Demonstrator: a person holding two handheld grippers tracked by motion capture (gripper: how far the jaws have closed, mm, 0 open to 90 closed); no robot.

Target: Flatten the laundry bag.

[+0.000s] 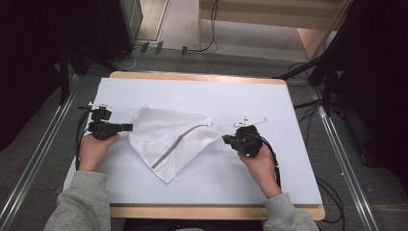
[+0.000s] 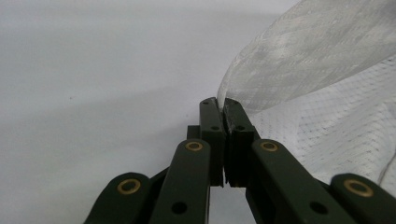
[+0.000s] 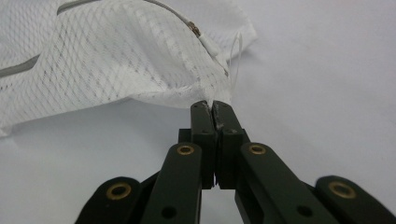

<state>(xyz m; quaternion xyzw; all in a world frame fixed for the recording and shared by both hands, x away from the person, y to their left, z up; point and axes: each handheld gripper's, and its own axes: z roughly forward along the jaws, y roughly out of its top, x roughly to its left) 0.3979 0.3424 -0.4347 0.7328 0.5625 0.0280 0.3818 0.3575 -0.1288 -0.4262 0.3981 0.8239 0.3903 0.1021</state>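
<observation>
1. The work in hand looked like spreading or lifting the white mesh laundry bag (image 1: 171,142) by two opposite edges. To do it well, both hands probably needed to draw apart evenly and keep the fabric taut without yanking, since each pinch took only a sliver of mesh.

2. The zipper (image 3: 198,32) ran across the bag's face, just ahead of the right gripper (image 1: 226,138). A pull there likely had to stay gentle, so that the thin cord beside the zipper end was not snagged.

3. The left gripper (image 1: 131,127) was clenched, its jaws pressed together on the bag's edge, with the fabric rising directly from the tips in the left gripper view (image 2: 223,103).

4. The right gripper was likewise clamped tight on a corner of the mesh, which fanned out ahead of it (image 3: 211,106).

5. The bag lay between the two grippers on the white table cover (image 1: 231,96), partly lifted at both pinched ends and sagging in the middle.
</observation>
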